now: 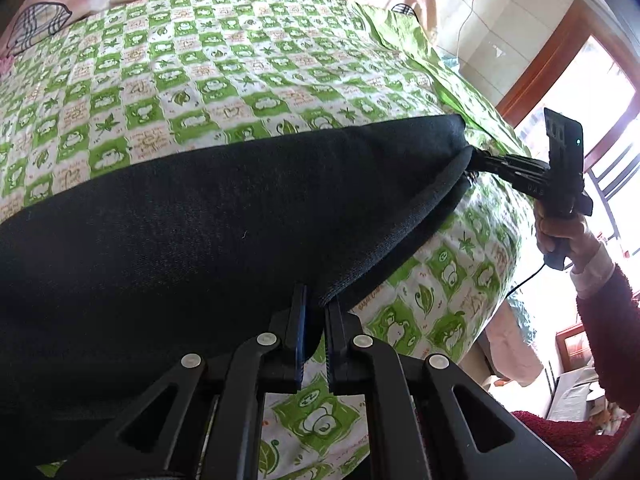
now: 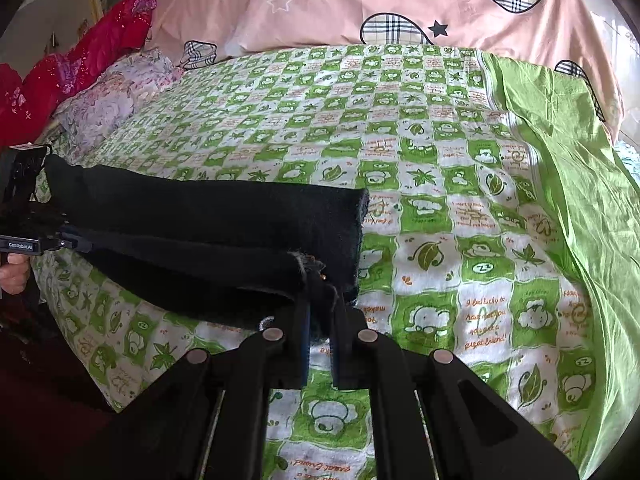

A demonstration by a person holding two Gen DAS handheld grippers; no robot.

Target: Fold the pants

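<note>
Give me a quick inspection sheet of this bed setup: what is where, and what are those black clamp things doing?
Surface: green and white checked bedsheet over the bed, wrinkled at the right.
Job's things: black pants, stretched between the two tools above the near side of the bed.
Clutter: pink quilt with plaid hearts at the far end; red fabric and a floral pillow at the far left.
Grippers: left tool clamped on one end of the pants edge; right tool clamped on the other end.
Cables: a thin black cable hangs from the right tool's handle.
Surroundings: bright window with a wooden frame to the right.
</note>
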